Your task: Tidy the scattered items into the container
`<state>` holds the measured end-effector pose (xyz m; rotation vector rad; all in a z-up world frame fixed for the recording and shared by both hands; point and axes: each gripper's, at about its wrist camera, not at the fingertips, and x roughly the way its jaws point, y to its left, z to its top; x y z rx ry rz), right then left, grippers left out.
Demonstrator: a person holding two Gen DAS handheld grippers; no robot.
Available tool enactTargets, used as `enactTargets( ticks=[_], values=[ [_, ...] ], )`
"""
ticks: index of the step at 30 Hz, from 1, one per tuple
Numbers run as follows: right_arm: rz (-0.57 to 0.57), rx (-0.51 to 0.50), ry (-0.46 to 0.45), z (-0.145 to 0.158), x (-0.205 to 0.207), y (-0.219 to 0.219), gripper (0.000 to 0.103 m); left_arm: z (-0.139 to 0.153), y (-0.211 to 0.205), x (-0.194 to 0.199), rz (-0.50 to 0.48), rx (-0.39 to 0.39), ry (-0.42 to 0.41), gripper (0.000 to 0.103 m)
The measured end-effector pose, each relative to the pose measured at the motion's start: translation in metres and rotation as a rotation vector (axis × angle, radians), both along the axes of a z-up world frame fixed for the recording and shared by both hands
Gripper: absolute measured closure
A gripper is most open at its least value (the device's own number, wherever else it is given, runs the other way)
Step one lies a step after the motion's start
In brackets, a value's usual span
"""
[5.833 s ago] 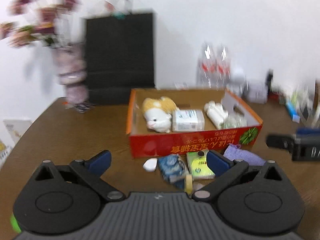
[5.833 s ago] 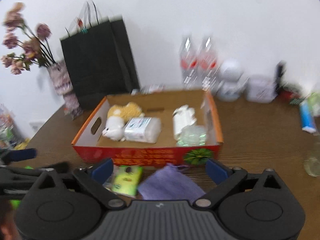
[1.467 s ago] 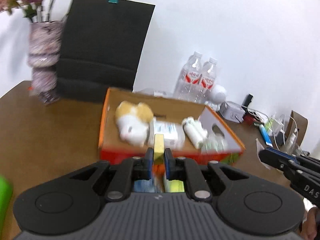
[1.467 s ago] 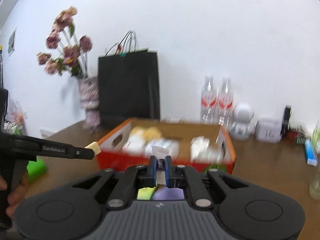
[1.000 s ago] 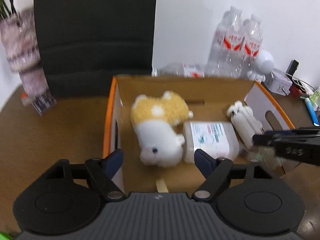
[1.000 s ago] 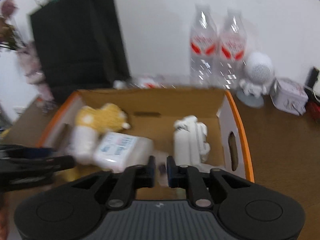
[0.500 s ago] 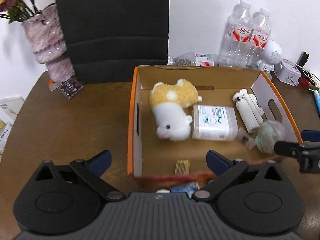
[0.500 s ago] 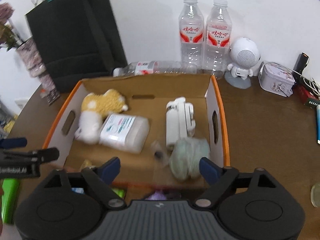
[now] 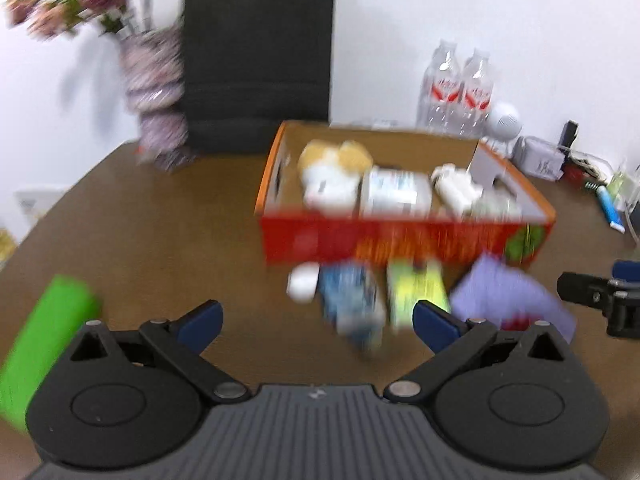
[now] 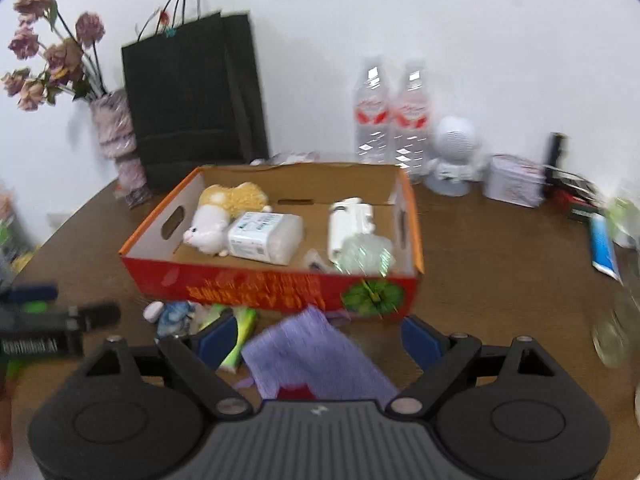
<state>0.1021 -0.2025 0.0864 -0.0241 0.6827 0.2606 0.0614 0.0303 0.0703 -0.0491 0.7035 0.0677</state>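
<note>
The orange-red cardboard box (image 10: 256, 284) (image 9: 400, 240) holds a plush hamster (image 10: 218, 216), a wipes pack (image 10: 264, 238), a white bottle (image 10: 348, 220) and a pale green bundle (image 10: 364, 256). On the table before it lie a white pebble-like item (image 9: 304, 286), a blue packet (image 9: 352, 304), a yellow-green packet (image 9: 418, 290) and a purple cloth (image 10: 316, 356) (image 9: 508, 300). My left gripper (image 9: 316, 320) is open and empty, short of the blue packet. My right gripper (image 10: 316, 338) is open and empty over the purple cloth.
A green cylinder (image 9: 44, 336) lies at the table's left. Behind the box stand a black paper bag (image 10: 192, 100), a flower vase (image 10: 116, 140), two water bottles (image 10: 392, 116), a white robot figure (image 10: 454, 152) and a tin (image 10: 514, 186). A blue tube (image 10: 602, 248) lies far right.
Both grippers have pulled back from above the box and dropped lower in front of it. They stay open. The items on the table in front of the box have come into view.
</note>
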Motion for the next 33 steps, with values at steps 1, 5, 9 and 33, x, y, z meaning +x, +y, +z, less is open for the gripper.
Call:
enactTargets(
  ticks=[1, 5, 9, 33],
  values=[
    [-0.006, -0.005, -0.016, -0.013, -0.017, 0.0, 0.014, -0.011, -0.003, -0.016, -0.004, -0.007, -0.016, 0.0],
    [0.002, -0.007, 0.009, -0.055, -0.058, -0.004, 0.014, -0.043, -0.011, -0.051, -0.058, -0.011, 0.014, 0.0],
    [-0.018, -0.025, 0.01, -0.073, -0.079, -0.004, 0.014, -0.058, -0.015, -0.064, -0.051, 0.023, 0.013, 0.0],
    [-0.001, -0.05, 0.018, -0.094, -0.083, 0.005, 0.0, -0.072, -0.018, -0.067, -0.055, 0.028, 0.006, 0.0]
  ],
)
